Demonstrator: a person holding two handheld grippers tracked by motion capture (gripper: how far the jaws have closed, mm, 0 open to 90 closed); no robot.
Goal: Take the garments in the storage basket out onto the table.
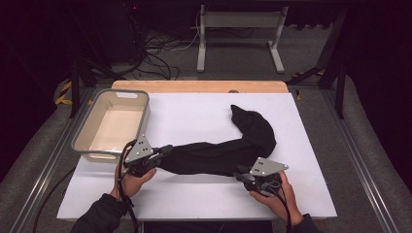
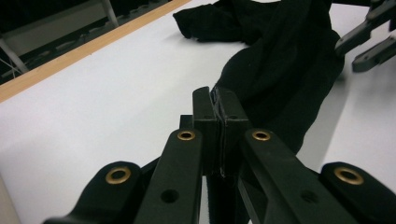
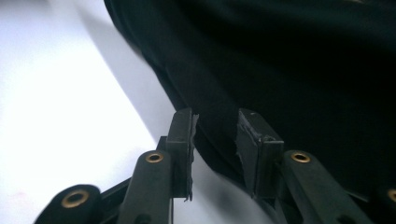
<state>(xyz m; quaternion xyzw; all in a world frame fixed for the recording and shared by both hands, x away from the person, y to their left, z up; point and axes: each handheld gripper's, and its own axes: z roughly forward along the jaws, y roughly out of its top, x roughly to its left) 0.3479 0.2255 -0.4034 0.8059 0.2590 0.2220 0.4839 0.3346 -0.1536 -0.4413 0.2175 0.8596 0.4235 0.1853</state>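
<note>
Left gripper (image 1: 163, 151) clamped on cloth (image 1: 228, 150) end. Right gripper (image 3: 215, 140) part-open, jaws astride cloth edge, not yet pinching. Second grip pending; bin (image 1: 82, 141) empty, cloth unfolded.

**Matt cloth, hard plastic, bare wood**

The black garment (image 1: 228, 150) is soft, matt cloth, faintly ribbed where it bunches towards the table's far edge. The table (image 1: 194, 121) top is smooth, matt white, with a strip of pale bare wood along its far edge. The bin (image 1: 112, 124) at the left edge looks like smooth, slightly glossy plastic. Each tool (image 2: 218, 112) has matt black jaws with brass-coloured rivets; the pads (image 3: 184, 135) seem rubbery, their edges frayed.
</note>
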